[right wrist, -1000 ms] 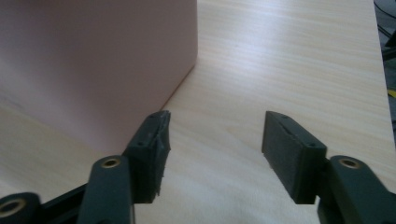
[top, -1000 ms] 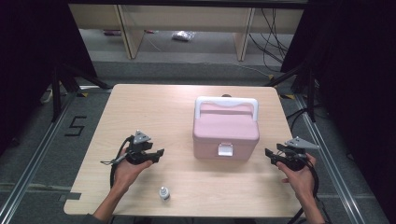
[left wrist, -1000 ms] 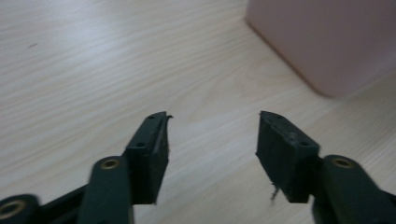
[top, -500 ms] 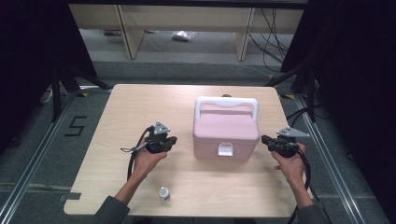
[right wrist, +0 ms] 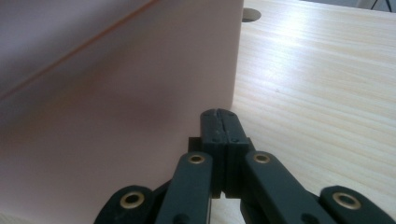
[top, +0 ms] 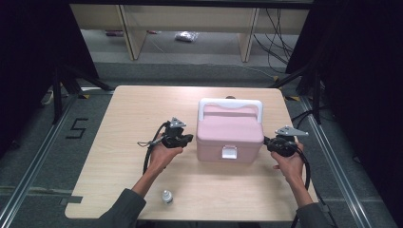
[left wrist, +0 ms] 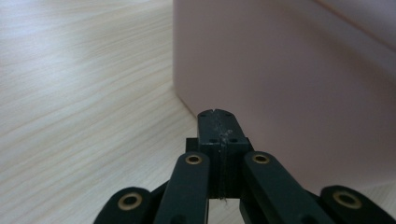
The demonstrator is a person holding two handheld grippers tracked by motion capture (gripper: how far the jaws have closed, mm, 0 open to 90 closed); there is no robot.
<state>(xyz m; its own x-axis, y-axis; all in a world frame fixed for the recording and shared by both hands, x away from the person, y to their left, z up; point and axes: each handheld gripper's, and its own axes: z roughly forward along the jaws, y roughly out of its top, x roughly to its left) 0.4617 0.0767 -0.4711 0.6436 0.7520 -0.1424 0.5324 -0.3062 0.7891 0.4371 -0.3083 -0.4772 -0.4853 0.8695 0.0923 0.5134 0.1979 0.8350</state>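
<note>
The pink box (top: pixel 230 134) is flanked by the left gripper (top: pixel 189 138) and right gripper (top: pixel 266 141), each with jaws pressed together, empty.

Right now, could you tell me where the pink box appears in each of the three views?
High view: pink box at table centre, between both grippers.
Left gripper view: its side wall fills the upper right.
Right gripper view: its side wall fills the left.
Shared landmark: the wooden table.

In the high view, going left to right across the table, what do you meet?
Left gripper → pink box → right gripper. The small bottle near the front edge lies level with the left hand, so I leave it unplaced.
</note>
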